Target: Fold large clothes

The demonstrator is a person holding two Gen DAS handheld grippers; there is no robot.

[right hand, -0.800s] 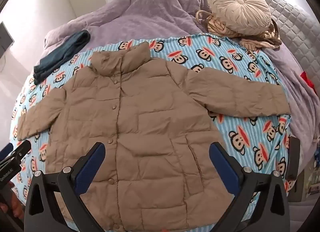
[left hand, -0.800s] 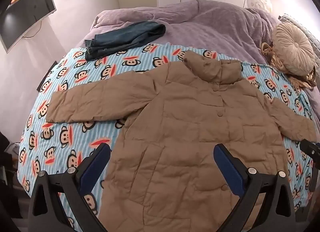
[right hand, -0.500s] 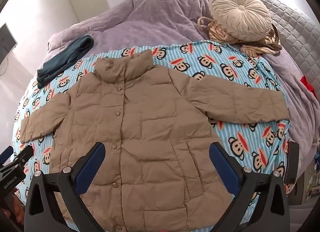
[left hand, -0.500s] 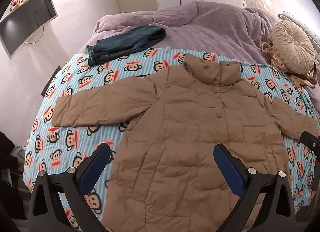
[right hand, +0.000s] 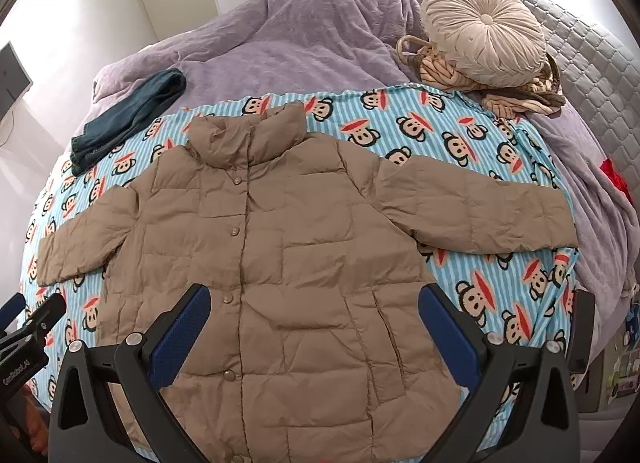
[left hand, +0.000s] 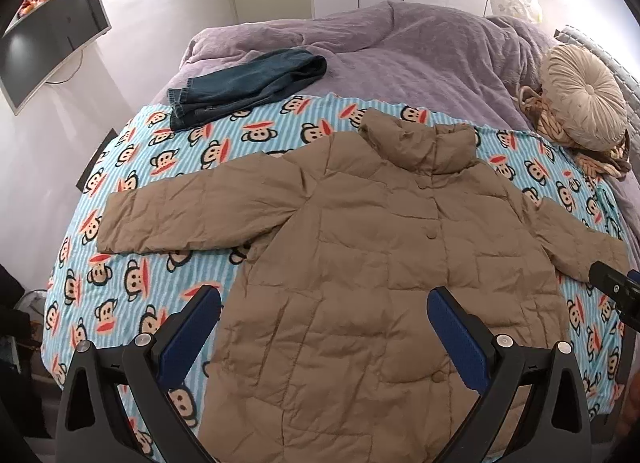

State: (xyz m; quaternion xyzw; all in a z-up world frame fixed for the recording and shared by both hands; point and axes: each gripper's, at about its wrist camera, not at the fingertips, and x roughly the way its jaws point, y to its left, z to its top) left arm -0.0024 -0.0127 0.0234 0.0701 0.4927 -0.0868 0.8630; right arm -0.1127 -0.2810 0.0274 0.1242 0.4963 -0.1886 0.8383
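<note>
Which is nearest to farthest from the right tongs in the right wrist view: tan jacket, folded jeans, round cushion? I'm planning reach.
1. Tan jacket: directly below the open right tongs, spread flat.
2. Folded jeans: far left, on the blanket's edge.
3. Round cushion: far right, by the headboard.
Jeans and cushion are too close to call.

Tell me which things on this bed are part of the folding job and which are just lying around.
Part of the job:
- tan puffer jacket, spread flat, sleeves out
- monkey-print blanket under it
- left gripper and right gripper, both open, holding nothing

Lying about:
- folded jeans, possibly next to fold
- round cushion
- purple duvet
- monitor
</note>
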